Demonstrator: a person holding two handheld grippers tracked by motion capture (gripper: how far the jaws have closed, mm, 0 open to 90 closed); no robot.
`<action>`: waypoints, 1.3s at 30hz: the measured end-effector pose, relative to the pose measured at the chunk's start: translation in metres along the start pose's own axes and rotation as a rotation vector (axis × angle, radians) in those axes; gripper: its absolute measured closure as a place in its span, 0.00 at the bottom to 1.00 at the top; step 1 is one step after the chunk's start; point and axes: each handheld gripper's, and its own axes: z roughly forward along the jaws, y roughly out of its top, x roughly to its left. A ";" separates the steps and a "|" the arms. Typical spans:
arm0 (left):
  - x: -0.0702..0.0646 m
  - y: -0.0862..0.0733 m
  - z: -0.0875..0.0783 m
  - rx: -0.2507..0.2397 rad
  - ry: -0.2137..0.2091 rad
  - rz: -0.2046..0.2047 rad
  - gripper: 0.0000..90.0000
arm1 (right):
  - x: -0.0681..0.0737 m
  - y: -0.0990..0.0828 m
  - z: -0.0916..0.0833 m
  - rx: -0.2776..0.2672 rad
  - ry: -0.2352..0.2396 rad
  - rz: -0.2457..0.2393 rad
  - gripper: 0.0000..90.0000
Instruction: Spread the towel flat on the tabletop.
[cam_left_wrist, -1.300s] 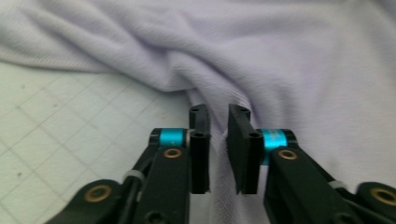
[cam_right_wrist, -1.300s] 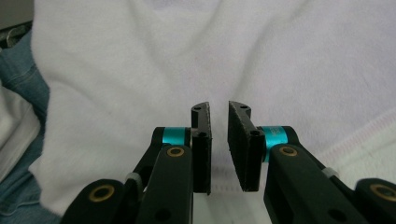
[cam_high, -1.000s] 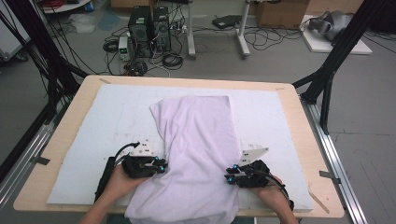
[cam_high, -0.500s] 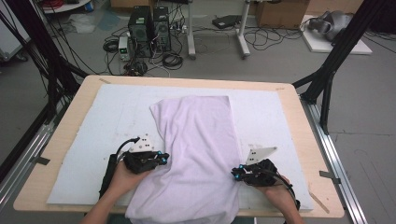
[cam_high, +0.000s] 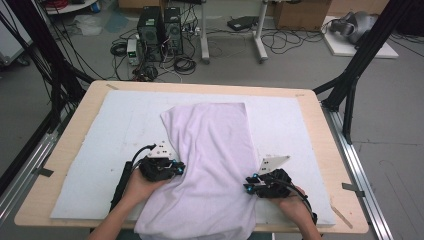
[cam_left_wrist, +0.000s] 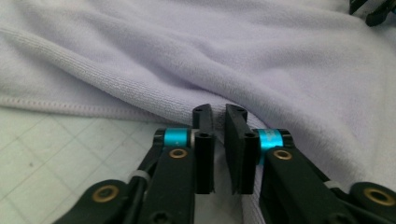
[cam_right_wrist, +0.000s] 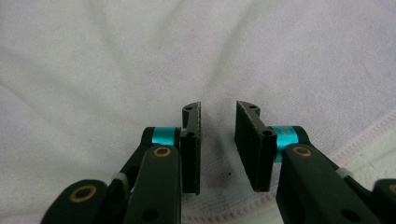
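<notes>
A pale lilac terry towel (cam_high: 210, 165), rumpled into soft folds with a stitched hem, is spread lengthwise between the left gripper (cam_left_wrist: 218, 116) and right gripper (cam_right_wrist: 217, 114). Both jaw pairs, just opened, are parted narrowly above its edges, with nothing pinched.

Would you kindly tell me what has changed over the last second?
Both tools' jaws have just been opening. The left tool has a small gap at the towel's edge; the right tool is open over it. The towel and table are unchanged.
</notes>
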 end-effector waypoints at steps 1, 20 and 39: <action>0.000 0.000 0.003 0.007 -0.002 0.001 0.85 | 0.000 0.000 0.000 -0.001 0.000 0.000 0.79; -0.004 0.003 -0.008 0.074 0.057 0.056 1.00 | -0.001 -0.001 0.001 -0.010 0.005 0.013 0.77; 0.019 -0.005 -0.062 0.004 0.126 0.004 0.92 | -0.002 -0.002 -0.003 0.015 0.016 0.006 0.95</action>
